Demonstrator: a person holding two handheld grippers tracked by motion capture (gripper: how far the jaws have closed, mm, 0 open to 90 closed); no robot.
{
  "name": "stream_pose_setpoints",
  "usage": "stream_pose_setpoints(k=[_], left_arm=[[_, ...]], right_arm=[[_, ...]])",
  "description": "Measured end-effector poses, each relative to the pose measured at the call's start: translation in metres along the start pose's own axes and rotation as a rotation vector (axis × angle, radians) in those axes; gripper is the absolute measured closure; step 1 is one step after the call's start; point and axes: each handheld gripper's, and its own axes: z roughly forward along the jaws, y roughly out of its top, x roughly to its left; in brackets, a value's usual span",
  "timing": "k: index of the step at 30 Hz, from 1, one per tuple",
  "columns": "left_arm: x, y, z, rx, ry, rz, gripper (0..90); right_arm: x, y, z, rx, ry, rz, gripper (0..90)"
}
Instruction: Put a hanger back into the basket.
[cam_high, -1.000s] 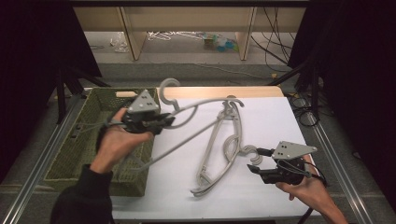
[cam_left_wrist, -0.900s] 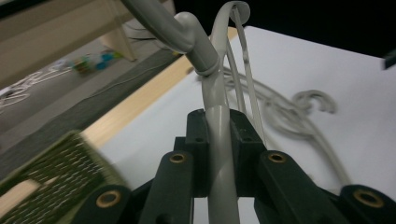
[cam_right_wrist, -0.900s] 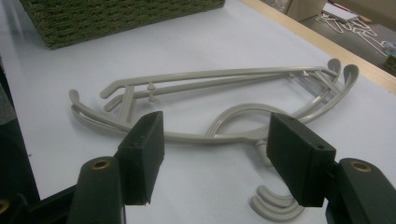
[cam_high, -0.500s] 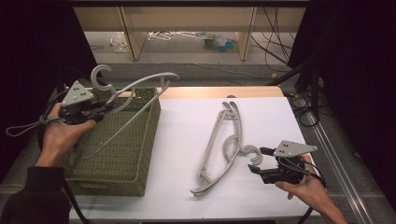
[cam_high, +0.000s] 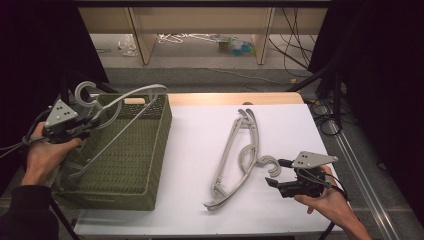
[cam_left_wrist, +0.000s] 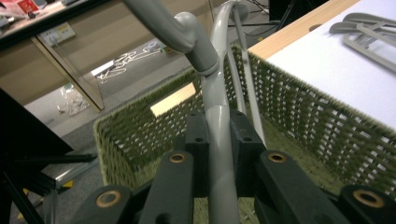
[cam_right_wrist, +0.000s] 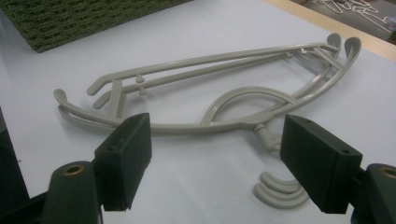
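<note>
My left gripper (cam_high: 92, 122) (cam_left_wrist: 219, 126) is shut on the neck of a grey plastic hanger (cam_high: 131, 97) (cam_left_wrist: 219, 93), just below its hook. The hanger hangs tilted over the green woven basket (cam_high: 150, 165) (cam_left_wrist: 303, 107), its lower end down inside. Two more grey hangers (cam_high: 235, 150) (cam_right_wrist: 196, 127) lie stacked on the white table top (cam_high: 200, 125), their hooks toward my right gripper (cam_high: 277, 172) (cam_right_wrist: 217, 158). That gripper sits low, just right of the hooks. Its jaws have just been opening and stand open with nothing between them.
The basket stands at the table's left end. A wooden strip (cam_high: 235, 98) runs along the far table edge. Beyond it are shelving legs (cam_high: 142, 35) and clutter on the floor. Cables (cam_high: 325, 115) hang off the right side.
My left hand has carried the hanger leftward from above the table to over the basket and lowered it. The right hand has stayed in place by the hooks.
</note>
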Motion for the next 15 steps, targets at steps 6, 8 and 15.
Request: stream_pose_setpoints(k=[6,8,15], left_arm=[[0.0,-0.006,0.004,-0.013,-0.015,0.059,80.0],[0.001,-0.01,0.007,0.023,-0.019,0.077,80.0],[0.009,-0.025,0.011,0.029,-0.001,-0.012,80.0]], right_arm=[[0.0,0.0,0.0,0.002,-0.001,0.002,25.9],[0.0,-0.001,0.001,0.004,0.0,0.001,25.9],[-0.001,-0.002,0.002,0.011,0.004,-0.003,26.1]])
